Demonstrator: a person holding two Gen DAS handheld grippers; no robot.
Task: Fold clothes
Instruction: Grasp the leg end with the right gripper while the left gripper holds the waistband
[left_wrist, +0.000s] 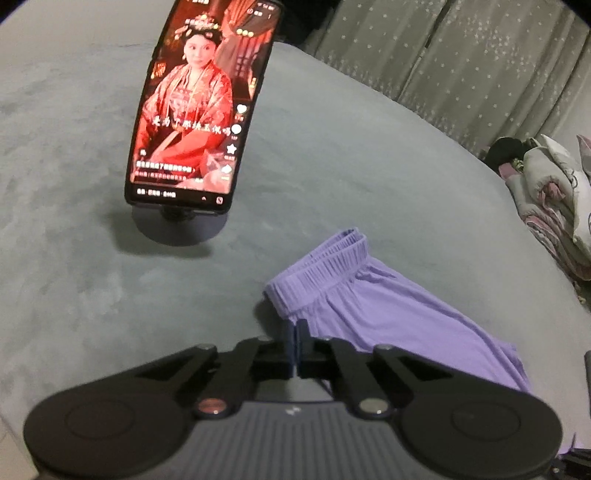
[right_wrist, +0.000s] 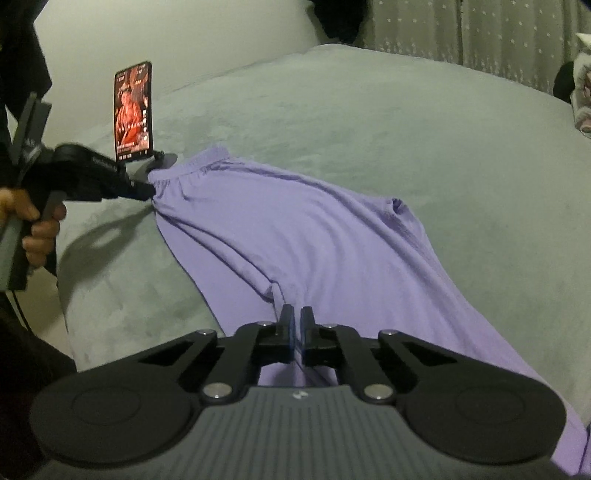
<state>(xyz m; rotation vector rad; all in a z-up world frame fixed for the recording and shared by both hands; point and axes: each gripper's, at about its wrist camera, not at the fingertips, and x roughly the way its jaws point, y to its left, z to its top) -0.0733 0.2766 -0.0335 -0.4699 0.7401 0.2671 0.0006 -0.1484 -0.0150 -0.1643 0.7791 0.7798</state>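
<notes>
Purple trousers (right_wrist: 295, 236) with an elastic waistband (left_wrist: 325, 266) lie stretched across a grey bed. My left gripper (left_wrist: 297, 328) is shut on the waistband's near corner; in the right wrist view the left gripper (right_wrist: 146, 190) pinches that corner at the left, held by a hand (right_wrist: 40, 229). My right gripper (right_wrist: 295, 317) is shut on a fold of the purple fabric lower down the trousers, near the crotch seam. The trouser legs run off under the right gripper and out of view.
A phone (left_wrist: 199, 107) playing a video stands on a round stand (left_wrist: 177, 229) on the bed (left_wrist: 92, 295), just beyond the waistband. A heap of patterned bedding and dark clothes (left_wrist: 546, 192) sits at the right edge. Curtains (left_wrist: 461, 62) hang behind.
</notes>
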